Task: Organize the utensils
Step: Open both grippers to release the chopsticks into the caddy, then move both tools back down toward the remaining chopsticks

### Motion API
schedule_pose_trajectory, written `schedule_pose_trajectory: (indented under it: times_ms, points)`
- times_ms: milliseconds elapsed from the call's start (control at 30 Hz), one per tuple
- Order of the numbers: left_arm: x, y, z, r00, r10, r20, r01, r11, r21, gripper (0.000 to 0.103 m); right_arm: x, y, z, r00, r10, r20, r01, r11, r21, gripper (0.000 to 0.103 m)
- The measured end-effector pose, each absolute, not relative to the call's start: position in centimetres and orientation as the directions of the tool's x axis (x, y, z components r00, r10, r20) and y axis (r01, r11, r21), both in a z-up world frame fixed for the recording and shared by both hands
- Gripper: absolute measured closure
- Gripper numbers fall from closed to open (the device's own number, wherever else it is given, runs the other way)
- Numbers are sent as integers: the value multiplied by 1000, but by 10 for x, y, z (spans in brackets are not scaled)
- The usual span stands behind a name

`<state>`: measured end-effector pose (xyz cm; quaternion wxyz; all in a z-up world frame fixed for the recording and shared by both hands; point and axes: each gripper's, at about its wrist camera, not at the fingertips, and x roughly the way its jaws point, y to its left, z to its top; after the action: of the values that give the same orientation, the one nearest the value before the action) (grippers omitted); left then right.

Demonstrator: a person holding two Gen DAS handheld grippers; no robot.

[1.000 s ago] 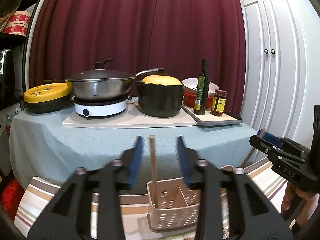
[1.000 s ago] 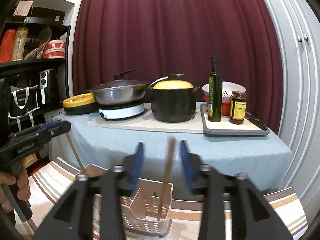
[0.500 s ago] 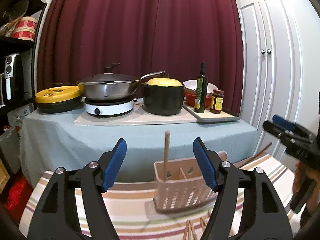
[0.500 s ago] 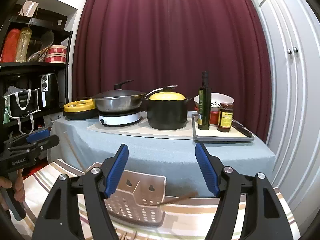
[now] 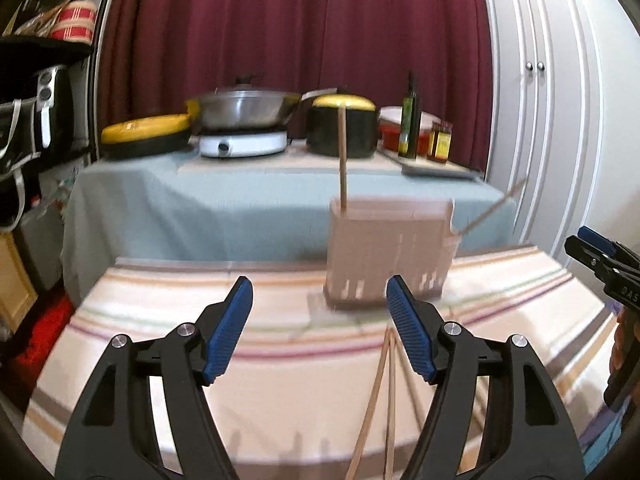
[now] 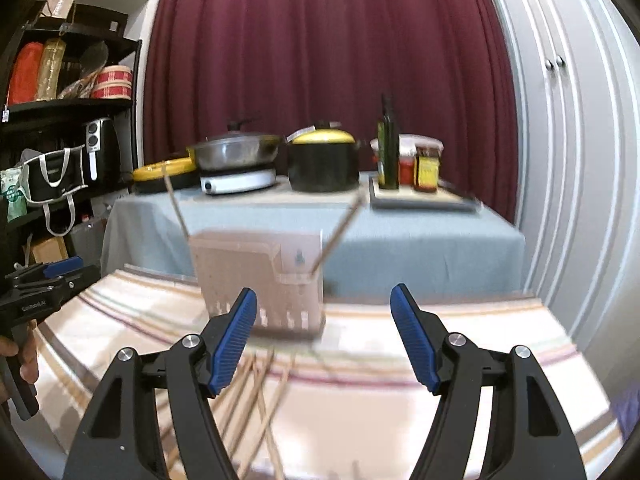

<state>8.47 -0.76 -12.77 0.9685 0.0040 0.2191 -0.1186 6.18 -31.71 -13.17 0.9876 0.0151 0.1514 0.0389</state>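
A beige perforated utensil holder (image 5: pixel 388 252) (image 6: pixel 260 280) stands on the striped tablecloth (image 5: pixel 200 320). One chopstick (image 5: pixel 342 160) (image 6: pixel 176 204) rises from its left compartment; a second (image 5: pixel 492 210) (image 6: pixel 340 232) leans out of the right side. Several loose chopsticks (image 5: pixel 384 392) (image 6: pixel 256 400) lie on the cloth in front of the holder. My left gripper (image 5: pixel 320 328) is open and empty, low over the cloth just short of the holder. My right gripper (image 6: pixel 322 336) is open and empty too, above the loose chopsticks. Each gripper shows at the edge of the other's view.
Behind stands a table with a grey cloth (image 5: pixel 240 196) carrying a wok on a burner (image 5: pixel 244 112), a black pot with yellow lid (image 5: pixel 344 126), an oil bottle (image 5: pixel 410 120) and jars. Black shelving (image 6: pixel 60 140) is at left, white cupboard doors (image 5: pixel 540 120) at right.
Both grippers released their chopsticks into the holder a second ago and opened. Since then they have pulled back and dropped lower, so loose chopsticks on the cloth now show.
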Motion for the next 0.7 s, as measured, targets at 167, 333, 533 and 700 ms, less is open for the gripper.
schedule_pose_trajectory:
  times_ms: [167,333,533,700]
  points:
    - [65,3,-156,855,-206,-477,208,977,-49,35,38,-307,-165,940,60,-336,-59,998,14,42]
    - [49,11,-176,848,-170,-501,188,982,-16,36,25,-294,-196,911,86,-402,-74,996,45,53]
    - [38,19,-194,831,-147,-537,182,983,12,36,20,-273,-227,866,129,-484,-117,992,54,59]
    - [33,29,-204,821,-132,-556,167,986,12,36,21,-260,-246,827,132,-547,-141,990,26,63]
